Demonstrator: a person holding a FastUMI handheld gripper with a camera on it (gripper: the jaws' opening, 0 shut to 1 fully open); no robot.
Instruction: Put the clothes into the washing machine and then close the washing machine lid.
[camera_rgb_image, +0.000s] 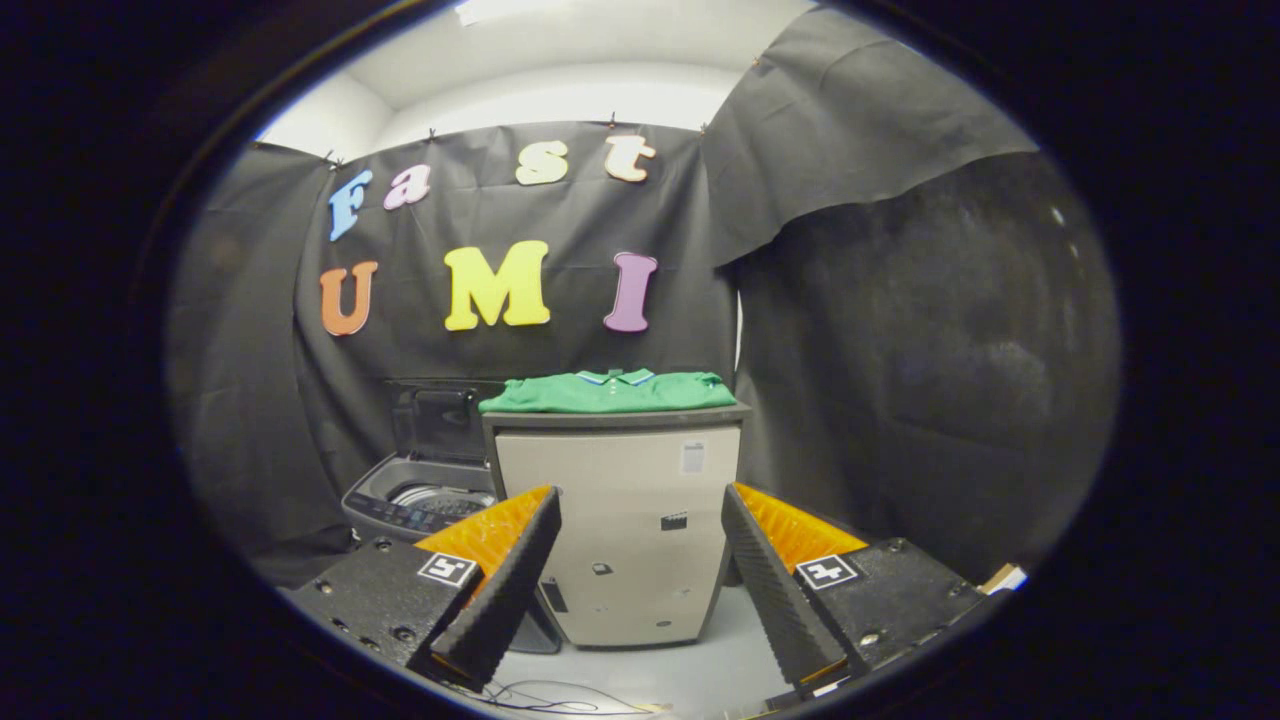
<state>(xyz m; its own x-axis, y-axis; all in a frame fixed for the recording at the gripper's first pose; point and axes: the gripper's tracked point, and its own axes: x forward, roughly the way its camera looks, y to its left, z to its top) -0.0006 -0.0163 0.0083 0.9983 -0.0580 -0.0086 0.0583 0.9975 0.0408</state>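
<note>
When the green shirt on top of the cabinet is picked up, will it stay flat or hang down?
The green shirt looks like soft folded cloth, so it will probably droop and unfold when lifted. It seems light and unlikely to roll. The hand-held gripper is open, well short of it; a pinch on one edge may leave the rest trailing over the cabinet.

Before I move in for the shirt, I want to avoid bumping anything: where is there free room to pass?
The hand-held gripper is open, holding nothing. Free patches: the pale floor between the fingers and the beige cabinet, and the gap above the green shirt. It is crowded left of the cabinet, where the washing machine stands with its raised lid.
</note>
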